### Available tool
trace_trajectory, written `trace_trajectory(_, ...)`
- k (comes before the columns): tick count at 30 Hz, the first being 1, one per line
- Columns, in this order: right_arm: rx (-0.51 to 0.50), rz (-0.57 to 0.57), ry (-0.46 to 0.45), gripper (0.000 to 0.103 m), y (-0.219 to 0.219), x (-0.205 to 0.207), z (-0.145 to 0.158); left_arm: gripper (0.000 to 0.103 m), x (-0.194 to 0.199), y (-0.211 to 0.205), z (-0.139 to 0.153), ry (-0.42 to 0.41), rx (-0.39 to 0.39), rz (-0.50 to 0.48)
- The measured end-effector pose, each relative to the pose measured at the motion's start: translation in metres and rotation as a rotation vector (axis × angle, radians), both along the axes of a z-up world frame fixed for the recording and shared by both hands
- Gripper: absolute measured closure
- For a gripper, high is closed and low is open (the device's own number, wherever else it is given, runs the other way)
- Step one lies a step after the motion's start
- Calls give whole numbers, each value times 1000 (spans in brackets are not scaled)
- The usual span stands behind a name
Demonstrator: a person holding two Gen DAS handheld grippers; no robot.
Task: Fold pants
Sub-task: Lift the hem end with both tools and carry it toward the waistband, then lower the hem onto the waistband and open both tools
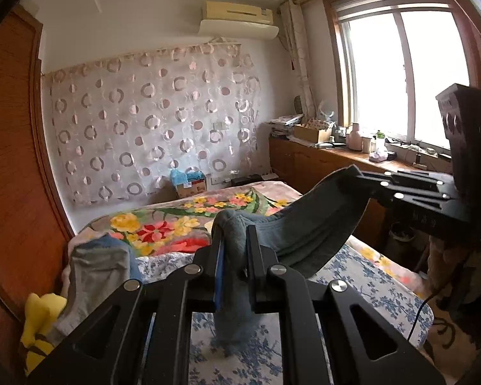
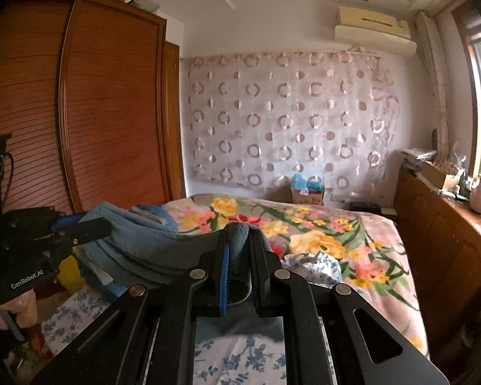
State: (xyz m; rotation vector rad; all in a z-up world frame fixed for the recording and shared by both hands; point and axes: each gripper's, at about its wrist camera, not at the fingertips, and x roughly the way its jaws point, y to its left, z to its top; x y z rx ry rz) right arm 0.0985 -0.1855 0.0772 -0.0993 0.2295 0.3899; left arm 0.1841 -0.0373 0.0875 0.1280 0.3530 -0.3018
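Grey-blue pants [image 1: 304, 224] hang in the air above the bed, stretched between both grippers. My left gripper [image 1: 235, 234] is shut on one bunched end of the cloth, which droops down between its fingers. My right gripper [image 2: 240, 240] is shut on the other end of the pants [image 2: 150, 247]. In the left wrist view the right gripper [image 1: 359, 178] reaches in from the right, pinching the cloth. In the right wrist view the left gripper [image 2: 102, 224] enters from the left, held by a hand [image 2: 12, 308]. The lower part of the pants is hidden behind the grippers.
Under the pants lies a bed with a blue-flowered sheet [image 1: 352, 282] and a bright floral blanket [image 2: 320, 234]. A pile of folded clothes [image 1: 99, 263] sits at the bed's left, by a wooden wardrobe [image 2: 105, 112]. A cluttered wooden cabinet [image 1: 330, 160] runs under the window.
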Motion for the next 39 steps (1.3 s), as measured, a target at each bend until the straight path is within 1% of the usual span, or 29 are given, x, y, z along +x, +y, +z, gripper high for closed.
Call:
trace_trajectory(4,-21,17,38,92,7,-7,-27,90,-8,0,-13,42,21,-12)
trace_trajectory(7,-33,26,56,92,6,-19,-32,90,-18,-1,-17,59,27,-27)
trace_trajectory(12,-47,45,59,92,-1,-31,-16,90,-33,-5,-16,76,28,-51)
trace_trajectory(17,-68,65,90,92,-8,-37,-11,90,-59,-5,-21,93,26,-81)
trace_trajectory(21,-58,90,120,92,-16,-51,-16,90,-77,-1,-27,110,12,-95)
trace_trajectory(28,-39,133,180,92,-25,-71,-26,90,-117,4,-47,154,-23,-113)
trace_trajectory(33,-44,145,218,92,-27,-76,-28,90,-140,4,-58,178,-40,-122)
trace_trajectory(39,-45,152,257,92,-33,-84,-31,90,-166,6,-77,211,-52,-120)
